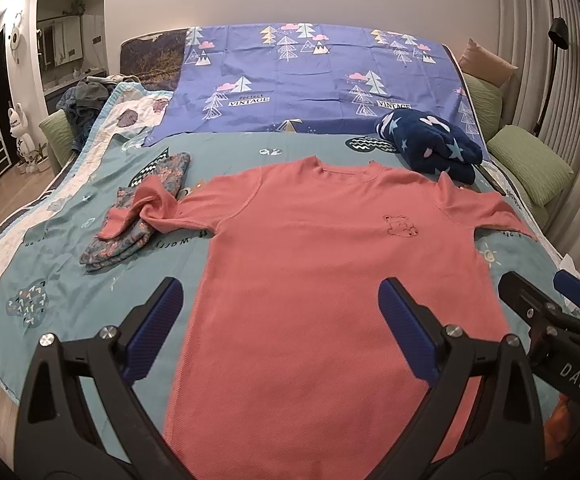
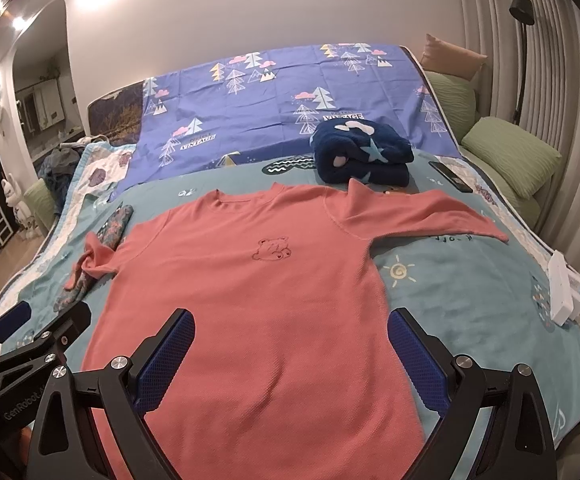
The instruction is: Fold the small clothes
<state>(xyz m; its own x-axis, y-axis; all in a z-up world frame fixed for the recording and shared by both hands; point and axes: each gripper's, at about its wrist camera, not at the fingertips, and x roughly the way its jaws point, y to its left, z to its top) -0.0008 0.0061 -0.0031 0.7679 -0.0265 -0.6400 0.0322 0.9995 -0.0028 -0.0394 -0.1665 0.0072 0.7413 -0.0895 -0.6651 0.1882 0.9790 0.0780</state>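
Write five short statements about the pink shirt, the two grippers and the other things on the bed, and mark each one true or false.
1. The pink shirt lies spread flat, front side up. True.
2. The left gripper is clamped on the shirt's hem. False: its jaws stand wide open and hold nothing.
3. The right gripper is open. True.
4. The shirt's sleeve on the left side lies bunched over a floral cloth. True.
5. The navy star blanket is spread out flat. False: it sits folded in a bundle beyond the shirt's collar.
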